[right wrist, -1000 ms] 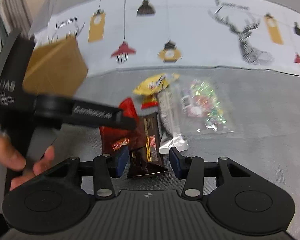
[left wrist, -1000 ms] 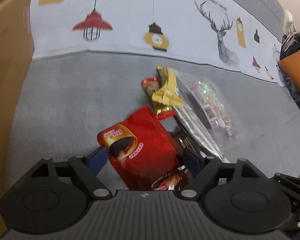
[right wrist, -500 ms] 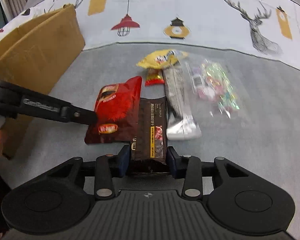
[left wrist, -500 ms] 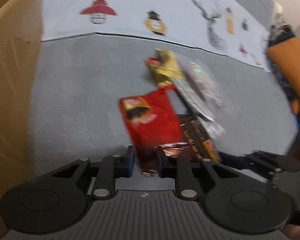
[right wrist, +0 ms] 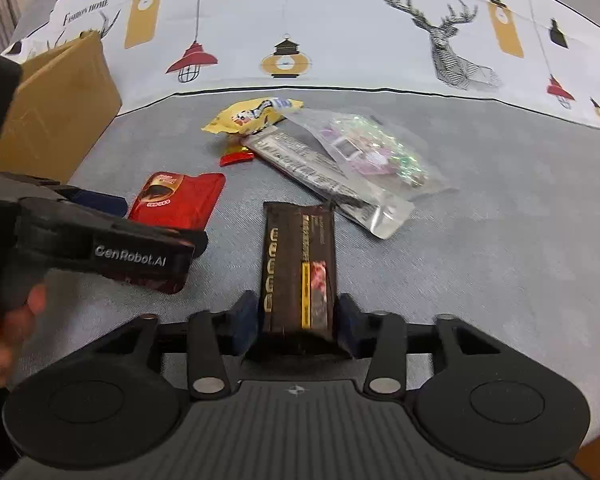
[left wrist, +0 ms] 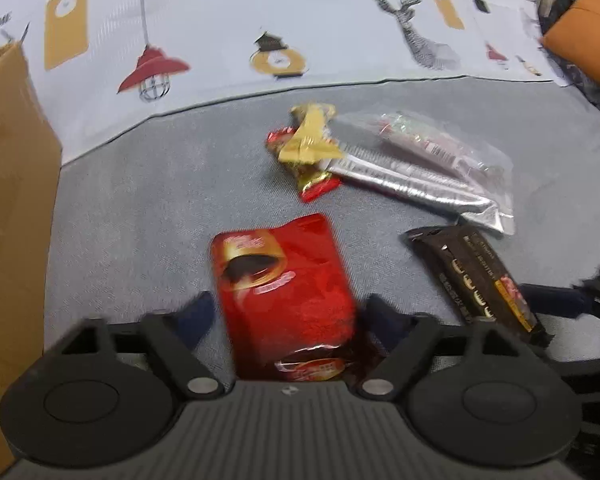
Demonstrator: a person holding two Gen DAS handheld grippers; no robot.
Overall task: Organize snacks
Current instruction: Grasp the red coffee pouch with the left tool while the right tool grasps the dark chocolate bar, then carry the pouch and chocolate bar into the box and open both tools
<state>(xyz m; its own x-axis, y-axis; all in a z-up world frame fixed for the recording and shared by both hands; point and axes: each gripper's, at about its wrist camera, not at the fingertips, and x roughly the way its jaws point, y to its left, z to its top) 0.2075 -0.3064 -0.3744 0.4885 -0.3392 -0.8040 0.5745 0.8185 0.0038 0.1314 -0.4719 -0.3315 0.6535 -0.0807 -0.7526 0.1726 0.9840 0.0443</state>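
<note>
Grey cloth (left wrist: pixel 132 208) covers the surface I'm working over, with a lamp-and-deer print sheet (left wrist: pixel 340 32) behind it. At far left stands a cardboard box (left wrist: pixel 8 200), close enough that I'd judge its wall the one edge to mind when I swing that way.

My left gripper (left wrist: pixel 286 314) has just been opening; its jaws stand apart with the red pouch (left wrist: pixel 284 288) between them, lying flat, no pad clearly pressing. I judge it light, soft and slick foil, best pinched across its near short end.

Further right, the brown bar (right wrist: pixel 298 264) lies lengthwise between the jaws of my right gripper (right wrist: pixel 298 320), which have also just been opening; the pads flank it closely but I see no squeeze. It looks stiffer, so a grip across its width near the end should hold.

Beyond both, a yellow packet (right wrist: pixel 252 116), a silver sachet (right wrist: pixel 324 176) and a clear bag (right wrist: pixel 372 152) overlap in a heap. Bare cloth to the right leaves open room.
</note>
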